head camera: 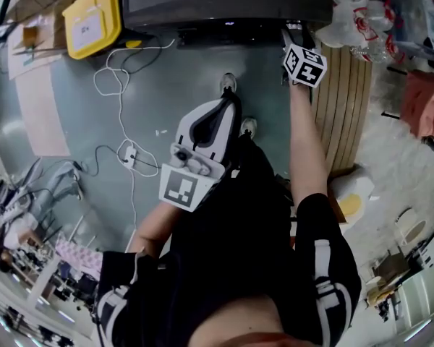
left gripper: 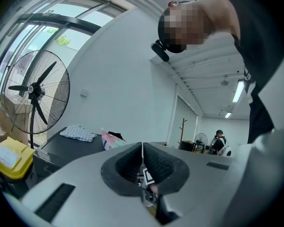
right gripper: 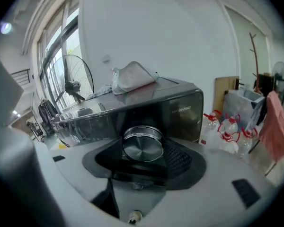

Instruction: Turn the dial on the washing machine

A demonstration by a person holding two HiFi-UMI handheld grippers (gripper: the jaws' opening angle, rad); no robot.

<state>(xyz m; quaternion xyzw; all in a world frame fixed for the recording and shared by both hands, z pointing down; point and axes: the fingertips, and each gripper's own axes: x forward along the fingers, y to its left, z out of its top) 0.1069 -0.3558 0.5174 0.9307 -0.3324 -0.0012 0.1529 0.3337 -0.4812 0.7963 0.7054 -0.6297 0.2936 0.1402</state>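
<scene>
The dark washing machine stands at the top of the head view, its glossy front panel filling the right gripper view. The round silver dial sticks out of that panel. My right gripper reaches out to the machine, its jaws on either side of the dial; a thin gap shows at the right pad. My left gripper is held near the person's body and points upward, its pads closed together with nothing between them.
A yellow bin and a white cable lie on the floor left of the machine. Wooden boards and plastic bottles stand to its right. A cloth bundle rests on top. A standing fan is nearby.
</scene>
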